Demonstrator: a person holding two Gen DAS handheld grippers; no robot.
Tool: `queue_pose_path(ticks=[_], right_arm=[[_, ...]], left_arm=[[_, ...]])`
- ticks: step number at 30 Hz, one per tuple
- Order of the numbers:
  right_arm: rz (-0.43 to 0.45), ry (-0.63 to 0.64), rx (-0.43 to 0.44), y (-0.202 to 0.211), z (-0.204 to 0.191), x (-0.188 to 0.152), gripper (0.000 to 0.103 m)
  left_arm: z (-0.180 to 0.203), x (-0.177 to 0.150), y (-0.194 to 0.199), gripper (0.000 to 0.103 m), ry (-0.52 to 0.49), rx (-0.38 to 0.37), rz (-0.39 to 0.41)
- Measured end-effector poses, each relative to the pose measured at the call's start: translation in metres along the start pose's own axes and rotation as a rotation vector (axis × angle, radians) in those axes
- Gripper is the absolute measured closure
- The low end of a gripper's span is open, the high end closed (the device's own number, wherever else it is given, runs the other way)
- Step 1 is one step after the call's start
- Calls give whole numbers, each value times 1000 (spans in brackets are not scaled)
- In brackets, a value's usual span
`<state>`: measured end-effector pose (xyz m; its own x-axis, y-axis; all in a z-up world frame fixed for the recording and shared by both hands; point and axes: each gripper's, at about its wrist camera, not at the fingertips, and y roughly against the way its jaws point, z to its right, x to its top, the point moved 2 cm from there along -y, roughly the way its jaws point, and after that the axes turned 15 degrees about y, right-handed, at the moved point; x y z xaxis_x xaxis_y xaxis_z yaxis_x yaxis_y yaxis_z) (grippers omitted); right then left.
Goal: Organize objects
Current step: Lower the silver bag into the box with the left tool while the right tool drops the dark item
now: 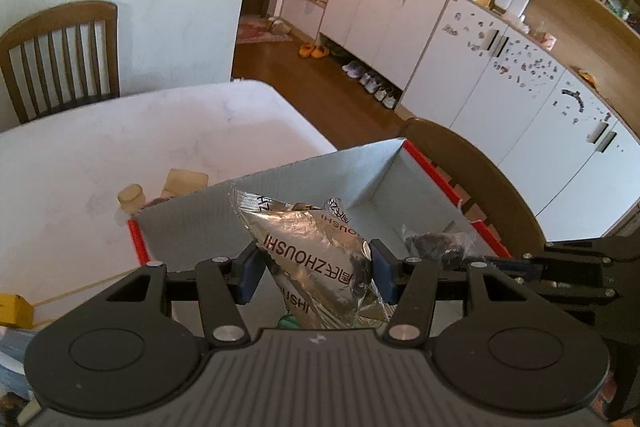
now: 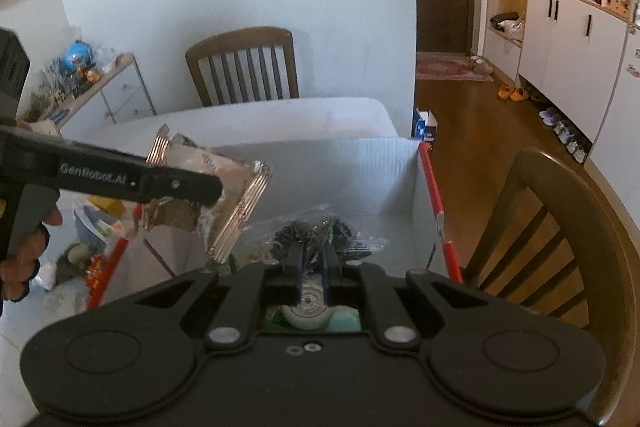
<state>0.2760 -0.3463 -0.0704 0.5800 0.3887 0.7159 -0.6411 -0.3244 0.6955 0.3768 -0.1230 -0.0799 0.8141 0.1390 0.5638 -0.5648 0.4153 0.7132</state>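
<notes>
One crinkled silver foil snack pouch (image 1: 316,255), printed ZHOUSHI, clamped between the blue pads of the left gripper (image 1: 312,269), jaws about half apart, hanging over the box. One clear plastic bag of small black pieces (image 2: 320,233), pinched at its edge by the right gripper (image 2: 312,267), jaws fully closed on it, also above the box. One white corrugated box with red edge strips (image 1: 376,171), open-topped, on the white marble-look table (image 1: 120,155). Two pale cream blocks (image 1: 131,195) just beyond the box. Two brown wooden chairs (image 2: 244,63).
</notes>
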Motion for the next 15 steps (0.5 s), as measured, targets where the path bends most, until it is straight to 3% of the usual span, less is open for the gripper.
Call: queue_pose_path(ticks=[15], right_arm=[[-122, 123, 62, -43, -6, -17, 95]], left_arm=[[2, -4, -54, 48, 20, 95, -60]])
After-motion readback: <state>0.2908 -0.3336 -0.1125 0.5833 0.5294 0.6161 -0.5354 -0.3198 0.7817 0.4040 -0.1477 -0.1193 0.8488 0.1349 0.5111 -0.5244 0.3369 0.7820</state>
